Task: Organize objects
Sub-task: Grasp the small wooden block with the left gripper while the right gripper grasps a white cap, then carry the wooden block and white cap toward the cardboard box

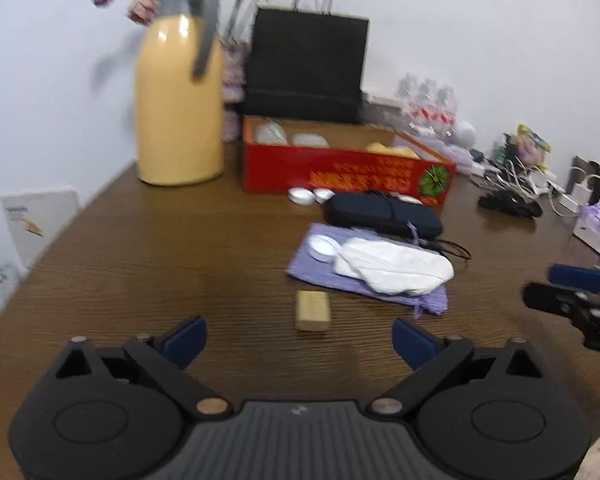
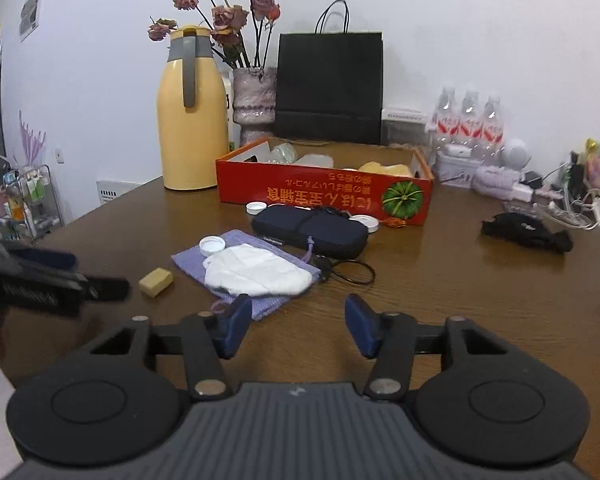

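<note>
Wooden table point(image 1: 148, 248), both grippers spread and empty above it.
Left gripper point(image 1: 300, 338) hovers just before the block point(image 1: 313, 311); right gripper point(image 2: 298, 326) hangs beside the purple pouch point(image 2: 244, 276) under a white mask point(image 2: 256, 270), red box point(image 2: 324, 188) behind.

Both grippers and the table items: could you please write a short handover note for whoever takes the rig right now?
Left gripper: jaws open, empty, above the table, the small tan block just ahead.
Right gripper: jaws open, empty, near the purple pouch.
Loose on the wooden table: white mask and a white cap on the pouch, dark blue case beside the red box, two more caps by that box.
Done: a few things already lie in the box.
Left: the loose items, probably starting with the block.
</note>
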Motion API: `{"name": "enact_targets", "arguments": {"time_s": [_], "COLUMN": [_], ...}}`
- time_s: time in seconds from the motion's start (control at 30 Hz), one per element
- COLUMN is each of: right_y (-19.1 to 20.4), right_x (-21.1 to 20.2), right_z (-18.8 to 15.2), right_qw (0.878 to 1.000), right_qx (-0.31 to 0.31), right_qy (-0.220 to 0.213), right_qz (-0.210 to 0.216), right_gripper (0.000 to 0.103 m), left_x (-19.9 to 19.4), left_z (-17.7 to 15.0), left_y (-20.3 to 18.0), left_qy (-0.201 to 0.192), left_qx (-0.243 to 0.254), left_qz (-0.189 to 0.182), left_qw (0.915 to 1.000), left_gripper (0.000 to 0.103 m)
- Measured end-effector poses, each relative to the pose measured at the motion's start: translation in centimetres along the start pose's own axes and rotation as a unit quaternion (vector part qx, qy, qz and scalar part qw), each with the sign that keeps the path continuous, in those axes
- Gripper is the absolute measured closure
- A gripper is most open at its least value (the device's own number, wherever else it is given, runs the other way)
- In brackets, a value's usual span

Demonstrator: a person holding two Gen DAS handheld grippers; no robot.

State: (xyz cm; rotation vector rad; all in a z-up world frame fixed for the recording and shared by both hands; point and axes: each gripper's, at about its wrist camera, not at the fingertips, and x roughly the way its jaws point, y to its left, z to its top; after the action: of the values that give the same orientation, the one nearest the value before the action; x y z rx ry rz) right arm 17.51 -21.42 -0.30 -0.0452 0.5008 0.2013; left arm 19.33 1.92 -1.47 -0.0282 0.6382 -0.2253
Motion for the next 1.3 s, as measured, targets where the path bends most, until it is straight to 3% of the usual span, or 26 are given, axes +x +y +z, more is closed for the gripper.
{"name": "enact_targets", "arguments": {"time_s": [0.13,0.23,0.3,0.33,0.43,0.53,0.63,0.77,0.87,1.0,1.1,1.13,1.23,1.3], "right_y": [1.2,2.4,3.2,3.5,5.1,6.6,7.5,7.6,7.5,6.8,6.2,6.2,6.5,6.4], "right_x": [2.5,5.4,7.6,8.6,12.0,14.8,16.6,15.7,14.0,10.0,7.8,7.6,8.5,10.0], "right_z": [2.0,3.7,4.6,5.0,6.0,6.2,5.5,4.9,5.2,4.7,3.5,3.2,2.9,3.3], "right_qw": [0.999,0.997,0.995,0.994,0.991,0.991,0.990,0.991,0.993,0.995,0.995,0.995,0.995,0.994], "right_qx": [-0.040,-0.064,-0.063,-0.060,-0.055,-0.056,-0.050,-0.023,-0.014,-0.012,-0.013,-0.016,-0.024,-0.013], "right_qy": [-0.006,-0.010,-0.014,-0.009,0.017,0.052,0.082,0.062,0.042,0.000,-0.008,-0.008,0.000,0.012], "right_qz": [0.017,0.051,0.077,0.088,0.118,0.114,0.100,0.115,0.107,0.102,0.094,0.096,0.094,0.111], "right_gripper": [0.049,0.049,0.049,0.049,0.050,0.052,0.064,0.088,0.093,0.093,0.093,0.090,0.060,0.062], "left_x": [3.1,4.2,4.6,4.7,4.2,3.4,2.4,1.2,0.4,-1.3,-1.8,-1.7,-1.1,-0.9], "left_z": [0.7,1.0,1.0,0.9,0.5,0.2,-0.2,-0.5,-0.8,-1.3,-1.6,-1.6,-1.7,-1.6], "left_y": [-0.1,-0.3,-0.5,-0.5,0.0,0.7,1.4,1.9,1.9,1.1,1.0,1.0,1.3,1.5], "left_qy": [0.027,0.023,0.019,0.018,0.013,0.012,0.013,0.011,0.008,-0.006,-0.007,-0.004,0.007,0.005], "left_qx": [-0.015,-0.013,-0.003,-0.003,-0.011,-0.022,-0.029,-0.035,-0.035,-0.028,-0.029,-0.032,-0.038,-0.039], "left_qz": [-0.019,-0.013,-0.020,-0.020,-0.020,-0.007,0.006,0.019,0.021,0.018,0.020,0.023,0.038,0.048], "left_qw": [0.9993,0.9996,0.9996,0.9996,0.9997,0.9997,0.9995,0.9992,0.9991,0.9994,0.9993,0.9992,0.9985,0.9981], "left_gripper": [0.034,0.055,0.080,0.083,0.084,0.084,0.084,0.084,0.084,0.084,0.084,0.084,0.084,0.083]}}
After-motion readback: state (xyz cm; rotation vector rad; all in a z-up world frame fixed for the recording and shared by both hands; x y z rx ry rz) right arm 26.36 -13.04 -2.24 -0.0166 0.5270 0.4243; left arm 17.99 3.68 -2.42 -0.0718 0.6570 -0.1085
